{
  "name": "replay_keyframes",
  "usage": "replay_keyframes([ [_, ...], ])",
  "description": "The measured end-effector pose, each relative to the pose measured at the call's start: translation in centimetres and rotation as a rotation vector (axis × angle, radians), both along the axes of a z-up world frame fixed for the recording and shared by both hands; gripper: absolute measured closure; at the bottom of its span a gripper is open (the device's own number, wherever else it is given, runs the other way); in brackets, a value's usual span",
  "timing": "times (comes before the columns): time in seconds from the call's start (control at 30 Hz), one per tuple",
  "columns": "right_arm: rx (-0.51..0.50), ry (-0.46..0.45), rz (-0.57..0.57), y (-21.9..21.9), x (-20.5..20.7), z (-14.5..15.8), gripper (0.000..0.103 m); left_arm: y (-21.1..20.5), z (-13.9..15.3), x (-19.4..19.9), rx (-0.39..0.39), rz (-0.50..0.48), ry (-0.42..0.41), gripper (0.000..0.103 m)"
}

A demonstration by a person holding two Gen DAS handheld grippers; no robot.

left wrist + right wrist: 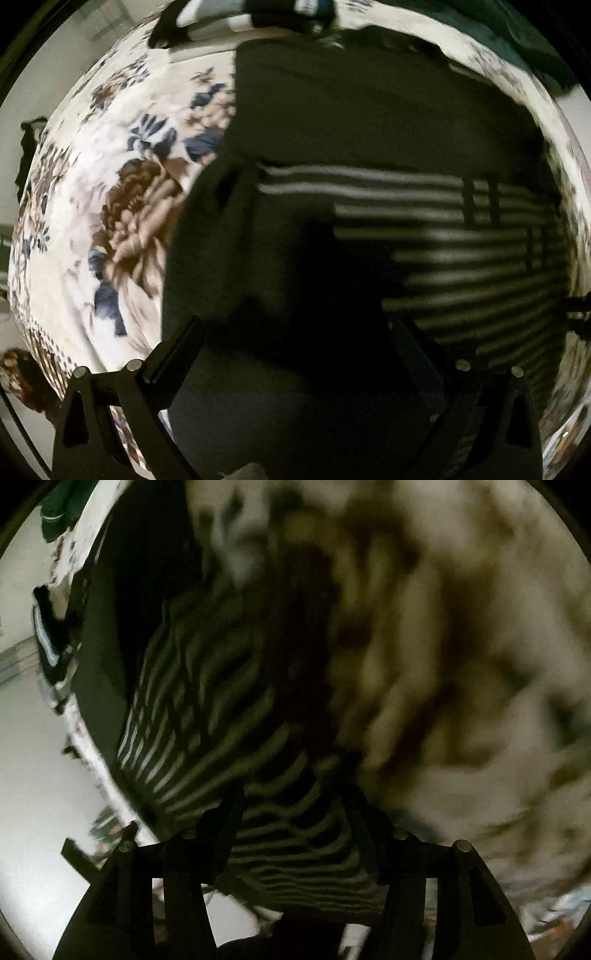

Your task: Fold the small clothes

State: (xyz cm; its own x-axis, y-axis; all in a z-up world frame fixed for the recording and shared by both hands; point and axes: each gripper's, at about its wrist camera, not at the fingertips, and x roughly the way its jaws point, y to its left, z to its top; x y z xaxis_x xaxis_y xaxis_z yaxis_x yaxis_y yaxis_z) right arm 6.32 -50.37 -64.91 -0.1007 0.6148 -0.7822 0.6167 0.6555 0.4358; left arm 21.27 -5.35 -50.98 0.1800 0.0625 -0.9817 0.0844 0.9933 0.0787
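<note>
A dark garment (369, 122) with a white-striped part (480, 251) lies on a floral bedspread (110, 229). My left gripper (295, 332) hovers right over its dark lower-left part, fingers (177, 354) spread wide apart, with nothing between them. In the blurred right wrist view the striped part (221, 716) runs from the upper left down between the fingers (225, 827) of my right gripper (295, 812). The fingers stand apart with striped cloth lying between them. I cannot tell whether they grip it.
Another black and white striped garment (236, 14) lies at the bed's far edge, and a dark green one (535, 44) at the far right. The bed's edge and pale floor (33, 775) show at the left of the right wrist view.
</note>
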Motion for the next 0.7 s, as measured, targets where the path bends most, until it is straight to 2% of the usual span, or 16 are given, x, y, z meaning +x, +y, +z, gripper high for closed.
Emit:
replay_keyframes([
  [0.07, -0.072, -0.04, -0.021, -0.8, -1.4, 0.6, 0.097, -0.6, -0.5, -0.8, 0.022, -0.007, 0.012, 0.0],
  [0.13, -0.063, -0.033, -0.069, -2.5, -2.4, 0.7, 0.098, -1.5, -0.5, -1.9, 0.044, -0.001, 0.019, 0.0],
  [0.23, 0.08, -0.007, 0.045, -2.2, -1.2, 0.6, 0.096, -3.9, 0.1, -3.8, 0.079, 0.0, 0.027, 0.0],
  [0.33, 0.142, 0.004, 0.124, -3.4, 1.2, 2.2, 0.086, -8.0, 0.5, -6.1, 0.052, -0.019, 0.069, 0.0],
  [0.37, 0.146, -0.018, 0.132, -4.9, 2.2, 3.2, 0.08, -10.0, 0.5, -7.1, 0.035, -0.038, 0.087, 0.0],
  [0.4, 0.139, -0.034, 0.132, -6.7, 3.3, 4.1, 0.059, -11.9, 0.5, -8.1, 0.015, -0.058, 0.105, 0.0],
  [0.43, 0.132, -0.047, 0.129, -8.2, 4.1, 4.6, 0.044, -14.8, 0.2, -9.4, -0.019, -0.084, 0.131, 0.0],
  [0.57, 0.088, -0.107, 0.147, -14.8, 8.4, 6.1, 0.043, -22.8, -1.8, -13.0, -0.105, -0.15, 0.204, 0.0],
  [0.63, 0.104, -0.128, 0.157, -16.9, 10.4, 6.1, 0.043, -26.1, -3.1, -14.2, -0.113, -0.191, 0.223, 0.0],
  [0.7, 0.13, -0.143, 0.145, -19.2, 12.3, 5.5, 0.043, -28.5, -4.4, -15.0, -0.084, -0.217, 0.219, 0.0],
])
